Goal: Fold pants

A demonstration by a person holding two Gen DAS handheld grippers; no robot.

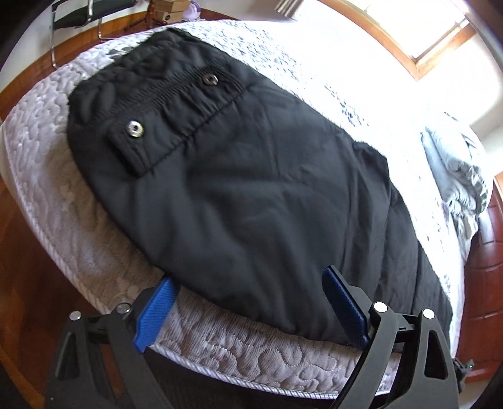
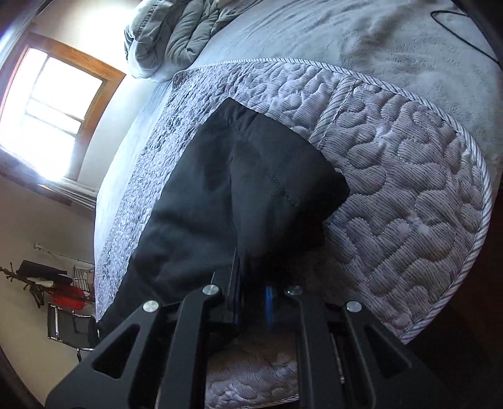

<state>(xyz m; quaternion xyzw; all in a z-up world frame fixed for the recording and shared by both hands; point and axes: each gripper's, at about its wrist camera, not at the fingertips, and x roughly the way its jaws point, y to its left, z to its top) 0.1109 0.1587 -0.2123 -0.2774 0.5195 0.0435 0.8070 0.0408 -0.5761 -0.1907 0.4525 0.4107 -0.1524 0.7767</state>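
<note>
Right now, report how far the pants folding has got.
Done: the black pants lie flat on the quilted pad, legs apparently stacked. In hand: the right gripper is shut on the hem end; the left gripper is open astride the near edge. Left: folding hem to waistband.

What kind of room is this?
Most likely a bedroom: black pants lie on a quilted bed cover, a bunched grey duvet sits further up, and a wood-framed window is nearby.

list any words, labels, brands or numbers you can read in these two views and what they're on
None can be read.
The black pants show no label or print.
Two metal snaps on the waistband: any embossing is too small to read.
Boxes beyond the quilted mattress pad: markings blurred.
</note>
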